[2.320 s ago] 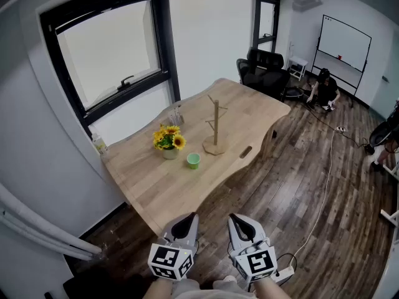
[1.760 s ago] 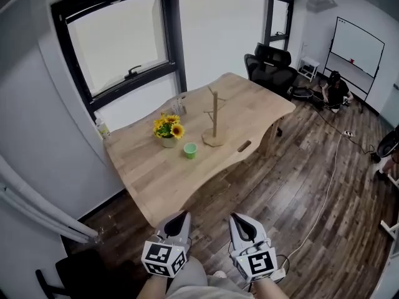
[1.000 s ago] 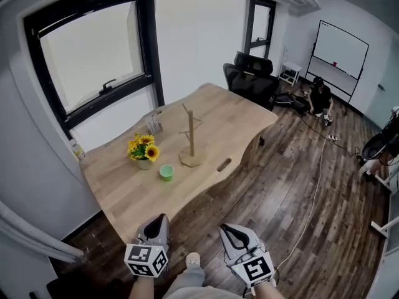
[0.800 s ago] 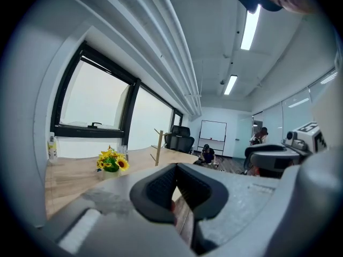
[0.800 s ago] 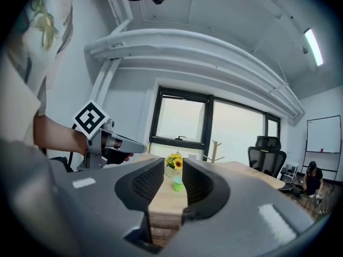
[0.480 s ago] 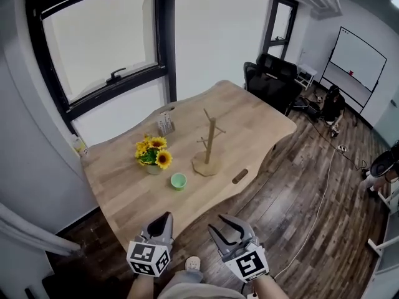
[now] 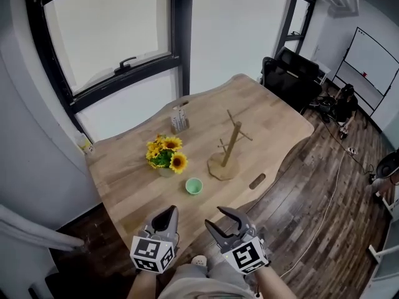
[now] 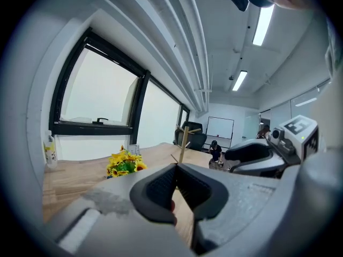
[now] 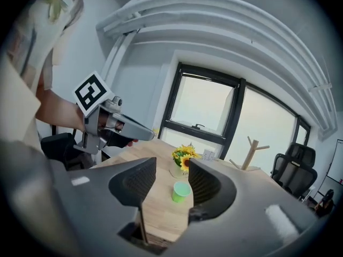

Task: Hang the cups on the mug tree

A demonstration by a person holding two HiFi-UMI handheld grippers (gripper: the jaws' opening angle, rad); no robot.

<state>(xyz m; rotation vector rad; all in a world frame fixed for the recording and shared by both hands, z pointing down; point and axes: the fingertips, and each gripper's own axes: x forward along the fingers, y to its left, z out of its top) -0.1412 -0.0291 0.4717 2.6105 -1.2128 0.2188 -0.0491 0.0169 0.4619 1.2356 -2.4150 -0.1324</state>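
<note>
Head view: the green cup point(image 7: 194, 185) stood upright on the worktop point(image 7: 124, 179), near the flowers point(image 7: 167, 159) and the mug tree point(image 7: 229, 151). It was apart from the left gripper point(image 7: 168, 213) and the right gripper point(image 7: 224, 220).

Left gripper view: the fingers point(image 8: 161, 183) were pressed together, holding nothing.

Right gripper view: the fingers point(image 9: 134, 183) had just been opening and stood wide, gripping nothing. The cup lay well beyond them.

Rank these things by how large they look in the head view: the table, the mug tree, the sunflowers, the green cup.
1. table, by far the largest.
2. mug tree.
3. sunflowers, nearly alike with the mug tree, so this ranking is unsure.
4. green cup, clearly the smallest.
</note>
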